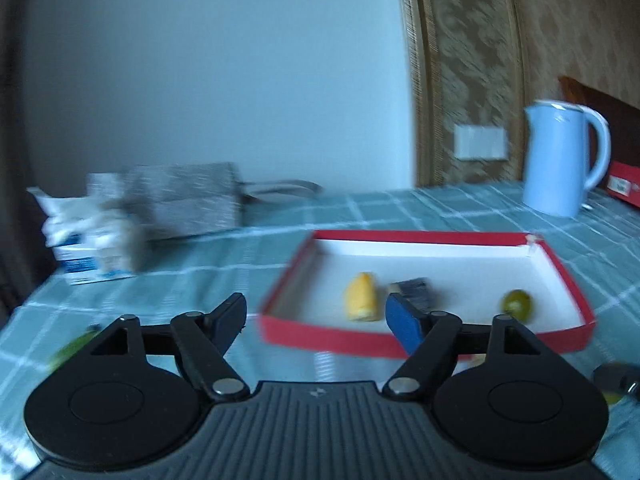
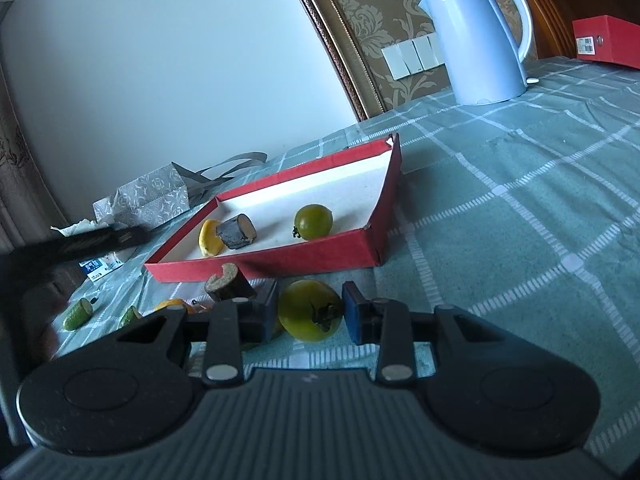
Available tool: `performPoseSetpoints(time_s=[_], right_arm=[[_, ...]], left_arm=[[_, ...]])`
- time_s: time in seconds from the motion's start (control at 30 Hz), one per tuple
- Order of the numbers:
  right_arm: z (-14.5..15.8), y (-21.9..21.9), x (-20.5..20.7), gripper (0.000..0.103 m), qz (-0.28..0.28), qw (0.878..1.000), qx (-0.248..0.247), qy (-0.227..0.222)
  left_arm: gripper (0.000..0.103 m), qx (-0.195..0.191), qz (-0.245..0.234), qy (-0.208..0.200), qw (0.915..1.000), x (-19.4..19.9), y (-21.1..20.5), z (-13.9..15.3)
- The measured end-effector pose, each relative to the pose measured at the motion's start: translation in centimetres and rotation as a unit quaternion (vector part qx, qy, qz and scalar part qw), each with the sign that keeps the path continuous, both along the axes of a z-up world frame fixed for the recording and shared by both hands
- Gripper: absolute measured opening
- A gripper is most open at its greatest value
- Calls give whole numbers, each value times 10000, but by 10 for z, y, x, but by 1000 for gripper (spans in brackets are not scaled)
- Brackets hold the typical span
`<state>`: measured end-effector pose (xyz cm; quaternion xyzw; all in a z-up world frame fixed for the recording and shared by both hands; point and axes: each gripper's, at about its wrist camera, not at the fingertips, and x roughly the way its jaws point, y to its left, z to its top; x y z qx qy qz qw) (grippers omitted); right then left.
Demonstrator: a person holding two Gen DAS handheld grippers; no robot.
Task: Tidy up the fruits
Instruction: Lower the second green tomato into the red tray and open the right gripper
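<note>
In the left wrist view my left gripper [image 1: 318, 324] stands open with nothing between its fingers, just in front of the red tray [image 1: 560, 264]. On the tray's white floor lie a yellow fruit piece [image 1: 362, 298], a dark stubby piece [image 1: 414, 294] and a small green tomato [image 1: 517, 305]. In the right wrist view my right gripper [image 2: 310, 316] is shut on a yellow-green tomato [image 2: 308, 312], low over the cloth in front of the tray [image 2: 280, 268]. The tray there holds the yellow piece [image 2: 208, 238], the dark piece [image 2: 238, 232] and the green tomato [image 2: 313, 222].
Loose on the checked green cloth [image 2: 500, 240] left of my right gripper lie a brown stubby piece [image 2: 228, 282], an orange piece [image 2: 174, 305] and two green pieces [image 2: 78, 314]. A pale blue kettle [image 2: 476, 40], a red box [image 2: 608, 40], a grey gift bag [image 1: 188, 200] and a tissue pack [image 1: 92, 240] stand behind.
</note>
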<state>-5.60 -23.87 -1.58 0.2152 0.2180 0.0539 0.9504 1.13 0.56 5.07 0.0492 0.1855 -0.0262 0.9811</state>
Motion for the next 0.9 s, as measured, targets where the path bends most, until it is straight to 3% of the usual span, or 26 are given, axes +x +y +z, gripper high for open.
performPoseSetpoints(time_s=[0.23, 0.4, 0.53, 0.6, 0.67, 0.8, 0.9], right_arm=[[-2, 0, 3, 32, -46, 9999, -12, 148], [0, 5, 3, 32, -82, 9997, -182, 153], [10, 28, -1, 32, 12, 9947, -1023, -61], [20, 40, 1, 32, 50, 9885, -1491, -253], [31, 45, 9, 32, 102, 9854, -1650, -400], [50, 53, 49, 32, 110, 9744, -2188, -512], [51, 59, 91, 32, 279, 9732, -2272, -239]], left_arm=[[82, -367, 949, -93, 9948, -3, 58, -9], [82, -538, 1519, 174, 9868, 11, 85, -25], [82, -893, 1543, 560, 9824, 17, 101, -31], [82, -906, 1582, 635, 9812, 17, 103, -33], [82, -919, 1552, 674, 9813, 17, 102, -35], [82, -790, 1498, 651, 9834, 13, 97, -34], [82, -763, 1443, 678, 9843, 17, 95, -34]])
